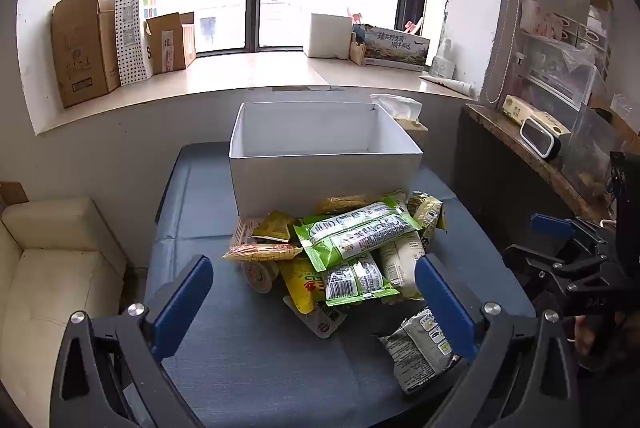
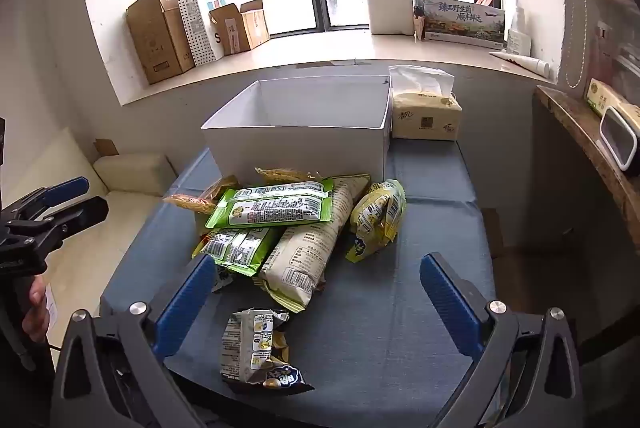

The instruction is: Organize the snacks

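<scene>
A: Snack packets (image 2: 276,228) — where are they, and what condition?

B: Heaped on the blue tablecloth (image 2: 400,308), directly in front of the open white box (image 2: 296,144), with the rear packets touching or nearly touching its front wall. A green-edged packet (image 2: 272,206) lies on top. A long cream packet (image 2: 312,248) runs under it. A yellow pouch (image 2: 378,216) leans at the heap's right side. One grey-and-black packet (image 2: 256,348) lies apart, nearest the grippers.

A: Expected handling?

B: Judged light, soft and crinkly. The film looks glossy, so it is likely to slip. The contents are probably brittle, so apply moderate clamping force only. Take hold across a packet's flat body or at a sealed end seam. Avoid the puffed middle, which may deflect or burst.

A: Recommended first item?

B: The separate grey-and-black packet. It is unobstructed, and nothing rests on it.

A: Gripper status?

B: Left gripper (image 1: 316,304): fingers spread wide, holding nothing, aimed at the heap. Right gripper (image 2: 316,304): fingers likewise spread and empty, with the lone packet lying ahead between them.

A: Surroundings?

B: A tissue pack (image 2: 426,116) stands just beside the box's right rear corner. Cardboard boxes (image 2: 160,36) sit on the windowsill (image 2: 320,48) behind.
</scene>
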The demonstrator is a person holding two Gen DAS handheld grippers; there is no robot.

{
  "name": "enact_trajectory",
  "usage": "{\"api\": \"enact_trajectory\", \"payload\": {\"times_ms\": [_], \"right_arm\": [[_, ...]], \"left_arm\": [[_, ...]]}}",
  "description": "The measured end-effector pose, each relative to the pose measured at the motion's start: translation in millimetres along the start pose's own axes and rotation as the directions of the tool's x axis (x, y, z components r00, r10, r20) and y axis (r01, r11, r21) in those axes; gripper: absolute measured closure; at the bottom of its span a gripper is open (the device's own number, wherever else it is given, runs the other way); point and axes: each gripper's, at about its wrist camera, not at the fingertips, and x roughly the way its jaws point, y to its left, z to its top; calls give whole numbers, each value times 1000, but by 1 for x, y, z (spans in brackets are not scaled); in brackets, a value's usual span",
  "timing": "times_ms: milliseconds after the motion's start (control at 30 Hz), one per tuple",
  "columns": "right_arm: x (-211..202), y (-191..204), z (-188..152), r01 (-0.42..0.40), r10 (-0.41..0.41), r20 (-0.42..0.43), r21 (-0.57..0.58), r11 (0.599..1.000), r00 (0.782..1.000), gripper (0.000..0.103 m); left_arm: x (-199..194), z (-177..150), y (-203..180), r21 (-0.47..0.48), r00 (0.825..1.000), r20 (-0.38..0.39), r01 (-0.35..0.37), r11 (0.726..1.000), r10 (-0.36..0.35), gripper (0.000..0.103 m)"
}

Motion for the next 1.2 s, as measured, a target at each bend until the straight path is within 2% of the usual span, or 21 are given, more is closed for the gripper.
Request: {"api": "enact_trajectory", "payload": {"times_ms": [67,133,400,1200], "right_arm": [[0,0,0,-6,6,-2,1,1000,1000,0],[-1,0,1,-11,11,-1,-3,1000,1000,0],[2,3,-1,8,-8,1,-22,1000,1000,0],[-2,8,-2,-4,4,6,-36,999,1000,0]], "left_arm": [[2,0,2,1,1000,-3,9,1000,-9,0],[-5,-1,-6,29,1000,22,-16,999,16,0],[-5,1,-6,32,1000,6,-16,999,16,0],[-4,1,-8,46,1000,1,-15,999,15,0]]}}
